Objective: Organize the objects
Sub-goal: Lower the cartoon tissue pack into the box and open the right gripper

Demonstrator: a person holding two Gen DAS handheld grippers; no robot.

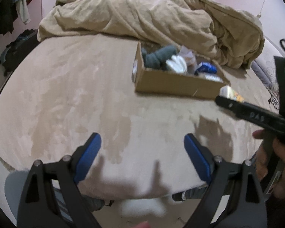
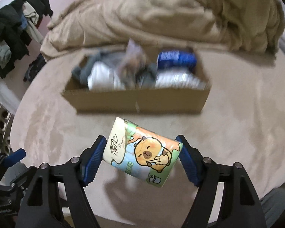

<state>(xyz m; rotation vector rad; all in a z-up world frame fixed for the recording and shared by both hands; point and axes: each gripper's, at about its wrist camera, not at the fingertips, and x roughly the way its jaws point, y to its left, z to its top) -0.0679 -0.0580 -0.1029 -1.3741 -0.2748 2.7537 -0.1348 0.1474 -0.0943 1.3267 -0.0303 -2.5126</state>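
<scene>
Glossy tissue pack (image 2: 142, 153) pinched in right gripper (image 2: 141, 156); cardboard box (image 2: 136, 101) beyond.

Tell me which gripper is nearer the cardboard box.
Right. The right gripper, shut on the tissue pack, hangs just short of the cardboard box. The left gripper is open and empty, farther back over the bed.

Soft indoor light, pretty blurry frames

The cardboard box (image 2: 136, 100) is motion-smeared in the right wrist view; near it the bed surface (image 1: 66, 98) carries soft gripper shadows, and fisheye bending darkens every corner.
</scene>
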